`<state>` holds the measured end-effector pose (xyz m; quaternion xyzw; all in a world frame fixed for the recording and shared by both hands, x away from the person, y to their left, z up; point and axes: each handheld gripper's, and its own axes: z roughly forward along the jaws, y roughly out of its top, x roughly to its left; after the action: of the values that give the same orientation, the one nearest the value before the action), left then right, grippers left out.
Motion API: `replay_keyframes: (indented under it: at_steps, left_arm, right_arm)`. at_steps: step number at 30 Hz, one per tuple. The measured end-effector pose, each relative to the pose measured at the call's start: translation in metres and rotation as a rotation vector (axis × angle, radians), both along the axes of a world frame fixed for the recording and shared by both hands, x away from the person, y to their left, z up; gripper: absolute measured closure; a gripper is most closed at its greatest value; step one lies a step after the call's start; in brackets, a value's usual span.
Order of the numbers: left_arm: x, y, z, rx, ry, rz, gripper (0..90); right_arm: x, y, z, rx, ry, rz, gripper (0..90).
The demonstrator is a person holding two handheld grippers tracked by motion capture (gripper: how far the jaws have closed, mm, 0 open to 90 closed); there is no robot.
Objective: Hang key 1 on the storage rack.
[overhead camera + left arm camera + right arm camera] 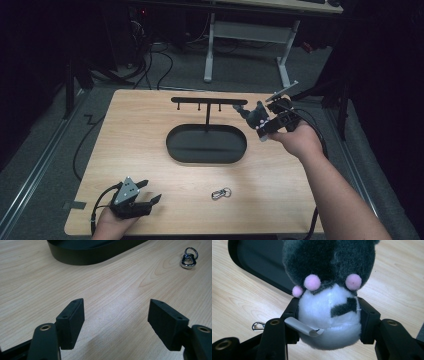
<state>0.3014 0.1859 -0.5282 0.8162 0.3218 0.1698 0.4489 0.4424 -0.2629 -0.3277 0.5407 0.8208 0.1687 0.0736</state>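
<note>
Plush toy (pixel 329 290) squeezed between right gripper (pixel 329 315) jaws (white end), left gripper (pixel 116 323) gaping, holding nothing

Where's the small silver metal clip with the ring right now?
In the high view the small silver metal clip lies on the light wooden table near its front edge, just in front of the black oval tray and right of the open left gripper.

- A lab or workshop, dim and bare.
- Grey floor (pixel 45 130) with loose cables (pixel 160 65) beyond the counter's (pixel 140 150) far edge.
- White-legged desk (pixel 250 35) behind.
- Metal rail (pixel 35 170) along the counter's left edge.
</note>
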Motion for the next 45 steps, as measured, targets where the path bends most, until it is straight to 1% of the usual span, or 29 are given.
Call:
replay_keyframes:
  at_steps: [3, 5, 8, 17, 19, 20, 24, 27, 29, 31, 32, 33, 34, 35, 36, 42, 43, 45]
  left_arm:
    - [0.0, -0.002, 0.0, 0.003, -0.001, -0.005, 30.1]
    - [-0.001, -0.002, 0.0, 0.006, -0.001, -0.007, 30.2]
    - [-0.001, -0.002, -0.001, 0.007, 0.0, -0.008, 30.2]
    - [-0.001, -0.003, -0.001, 0.011, 0.003, -0.009, 30.3]
    - [-0.001, -0.003, -0.001, 0.011, 0.004, -0.01, 30.3]
    - [-0.001, -0.002, -0.001, 0.013, 0.006, -0.011, 30.3]
    - [-0.001, -0.003, -0.002, 0.014, 0.007, -0.01, 30.3]
    - [-0.001, -0.003, -0.002, 0.019, 0.007, -0.013, 30.3]
    - [-0.001, -0.003, -0.002, 0.02, 0.008, -0.015, 30.3]
    - [-0.001, -0.003, -0.003, 0.022, 0.007, -0.015, 30.3]
    - [-0.001, -0.003, -0.003, 0.022, 0.007, -0.015, 30.3]
    - [-0.001, -0.003, -0.003, 0.02, 0.009, -0.015, 30.3]
    - [0.0, -0.003, -0.003, 0.02, 0.009, -0.014, 30.3]
    - [0.0, -0.003, -0.003, 0.02, 0.009, -0.014, 30.3]
    - [0.0, -0.003, -0.003, 0.021, 0.008, -0.015, 30.3]
    - [-0.001, -0.003, -0.002, 0.021, 0.0, -0.014, 30.2]
    - [-0.001, -0.003, -0.002, 0.021, 0.0, -0.013, 30.2]
    - [-0.001, -0.004, -0.001, 0.025, 0.0, -0.012, 30.2]
  right_arm:
    - [-0.002, 0.0, -0.008, -0.001, 0.004, 0.005, 47.7]
    - [-0.003, 0.001, -0.014, 0.002, -0.004, 0.017, 47.6]
    - [-0.004, 0.003, -0.022, 0.002, 0.001, 0.019, 47.6]
    - [0.0, 0.01, -0.046, 0.0, 0.01, 0.042, 47.2]
    - [0.001, 0.012, -0.05, 0.006, 0.005, 0.045, 47.1]
    - [0.002, 0.013, -0.051, 0.01, 0.01, 0.045, 47.0]
    - [0.007, 0.018, -0.056, 0.004, 0.009, 0.046, 46.7]
    - [0.011, 0.019, -0.06, -0.007, -0.006, 0.049, 46.4]
    - [0.013, 0.02, -0.064, 0.007, -0.015, 0.037, 46.3]
    - [0.015, 0.02, -0.069, 0.017, -0.014, 0.032, 46.1]
    - [0.016, 0.02, -0.072, 0.013, -0.012, 0.032, 46.0]
    - [0.016, 0.021, -0.073, 0.011, -0.005, 0.021, 45.8]
    - [0.017, 0.02, -0.075, 0.013, -0.009, 0.027, 45.5]
    - [0.017, 0.02, -0.077, 0.02, -0.007, 0.013, 45.3]
    - [0.017, 0.019, -0.078, 0.026, -0.01, 0.012, 45.1]
    - [0.017, 0.019, -0.082, 0.026, -0.018, 0.013, 40.3]
    - [0.017, 0.018, -0.083, 0.026, -0.025, 0.014, 40.4]
    - [0.015, 0.017, -0.083, 0.028, -0.021, 0.018, 40.7]
